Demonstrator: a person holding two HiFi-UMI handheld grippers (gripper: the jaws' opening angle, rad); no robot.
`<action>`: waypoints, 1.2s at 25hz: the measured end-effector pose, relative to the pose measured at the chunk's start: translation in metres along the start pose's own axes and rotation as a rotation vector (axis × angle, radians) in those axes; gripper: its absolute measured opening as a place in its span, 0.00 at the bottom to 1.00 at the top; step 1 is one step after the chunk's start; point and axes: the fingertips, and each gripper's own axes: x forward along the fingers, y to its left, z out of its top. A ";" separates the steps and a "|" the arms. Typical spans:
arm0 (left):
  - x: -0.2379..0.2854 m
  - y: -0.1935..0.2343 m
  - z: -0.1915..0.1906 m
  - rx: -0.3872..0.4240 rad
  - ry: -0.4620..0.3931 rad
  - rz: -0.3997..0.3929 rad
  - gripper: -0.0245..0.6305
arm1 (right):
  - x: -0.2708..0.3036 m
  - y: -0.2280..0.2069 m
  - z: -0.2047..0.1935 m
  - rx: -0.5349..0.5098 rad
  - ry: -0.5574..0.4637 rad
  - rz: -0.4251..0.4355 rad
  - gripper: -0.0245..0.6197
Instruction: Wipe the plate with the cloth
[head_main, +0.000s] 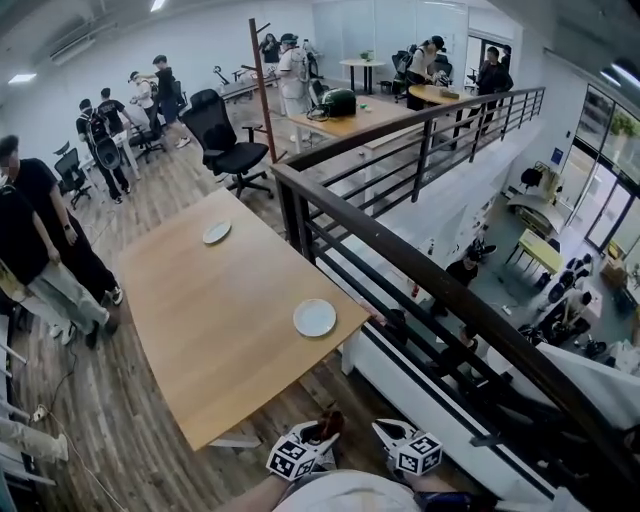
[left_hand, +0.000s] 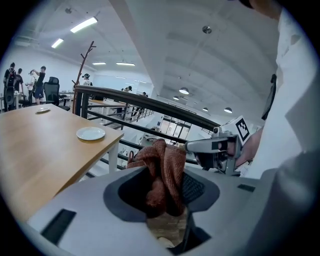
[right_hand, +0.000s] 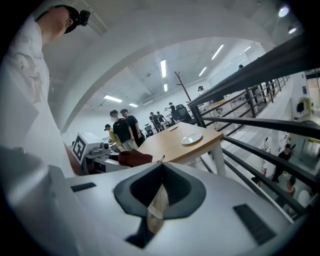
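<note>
A rust-red cloth (left_hand: 167, 159) is bunched between the jaws of my left gripper (left_hand: 162, 180), which is shut on it. In the head view that gripper (head_main: 318, 432) sits at the bottom edge, just off the near end of the wooden table (head_main: 200, 330), with the cloth (head_main: 328, 424) at its tip. A white plate (head_main: 315, 318) lies near the table's near right corner, also visible as the plate (left_hand: 90, 133) and the plate (right_hand: 191, 139). My right gripper (right_hand: 162, 165) is shut and holds nothing. It hangs beside the left one (head_main: 388, 432), off the table.
A second white plate (head_main: 217, 232) lies at the table's far end. A dark metal railing (head_main: 400, 270) runs along the table's right side above a drop to a lower floor. People stand left of the table (head_main: 40, 250). Office chairs (head_main: 225, 145) and desks stand beyond.
</note>
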 end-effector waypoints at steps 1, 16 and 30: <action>0.001 0.010 0.005 -0.004 -0.005 -0.003 0.30 | 0.007 -0.002 0.008 -0.005 -0.003 -0.009 0.06; -0.006 0.130 0.040 -0.020 -0.029 -0.023 0.30 | 0.092 -0.028 0.057 -0.014 0.009 -0.118 0.06; -0.009 0.182 0.047 -0.143 -0.089 0.092 0.30 | 0.168 -0.046 0.075 -0.024 0.103 -0.010 0.06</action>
